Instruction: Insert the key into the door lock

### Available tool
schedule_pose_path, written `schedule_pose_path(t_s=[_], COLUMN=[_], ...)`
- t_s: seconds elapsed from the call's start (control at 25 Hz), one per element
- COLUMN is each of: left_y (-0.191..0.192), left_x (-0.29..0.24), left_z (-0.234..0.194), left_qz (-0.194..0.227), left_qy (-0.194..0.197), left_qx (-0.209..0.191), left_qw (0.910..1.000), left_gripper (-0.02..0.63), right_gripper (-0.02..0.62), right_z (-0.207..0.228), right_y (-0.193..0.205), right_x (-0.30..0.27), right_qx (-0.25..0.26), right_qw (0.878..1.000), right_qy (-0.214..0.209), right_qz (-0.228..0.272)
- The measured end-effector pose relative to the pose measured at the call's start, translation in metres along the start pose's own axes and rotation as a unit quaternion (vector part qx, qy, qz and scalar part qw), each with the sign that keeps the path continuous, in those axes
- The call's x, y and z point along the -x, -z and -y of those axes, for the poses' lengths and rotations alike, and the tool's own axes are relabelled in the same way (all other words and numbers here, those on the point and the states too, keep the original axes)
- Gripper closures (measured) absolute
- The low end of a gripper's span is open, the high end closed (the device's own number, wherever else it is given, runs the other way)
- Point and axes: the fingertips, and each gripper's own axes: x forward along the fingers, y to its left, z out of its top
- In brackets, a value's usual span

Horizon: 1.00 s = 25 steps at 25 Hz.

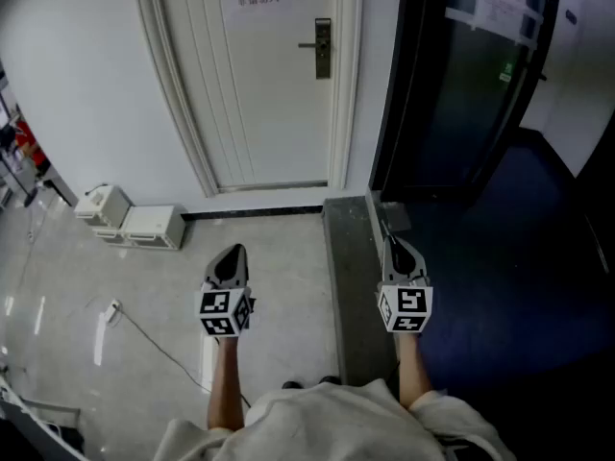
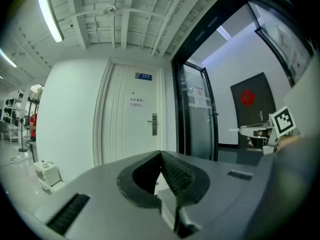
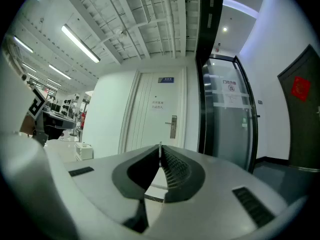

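The white door point(image 1: 269, 104) stands closed ahead, its metal lock and handle point(image 1: 323, 47) on its right side; the lock also shows in the left gripper view point(image 2: 154, 124) and the right gripper view point(image 3: 173, 126). Both grippers are held level and point at the door from some way back. My right gripper point(image 1: 389, 241) is shut on a thin metal key point(image 3: 160, 145), whose edge pokes out between the tips. My left gripper point(image 1: 232, 251) is shut, with nothing visible between its jaws point(image 2: 161, 155).
Two white boxes point(image 1: 130, 221) sit on the floor by the wall, left of the door. A cable point(image 1: 144, 332) runs across the pale tiles. A dark glass door point(image 1: 461, 84) stands to the right, and a grey floor strip point(image 1: 351, 286) lies under my right hand.
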Motion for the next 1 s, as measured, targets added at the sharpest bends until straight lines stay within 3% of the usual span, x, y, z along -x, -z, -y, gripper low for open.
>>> schedule_pose_path(t_s=[1.0], left_y=[0.021], left_x=[-0.038], left_z=[0.048], left_qz=[-0.015], left_qy=[-0.005], left_qx=[0.014], left_qw=[0.9998], left_gripper=[0.589], right_gripper=[0.566], right_z=[0.038], right_y=[0.02], right_x=[-0.025], right_qx=[0.001], right_qw=[0.999], right_qy=[-0.032], right_qz=[-0.002])
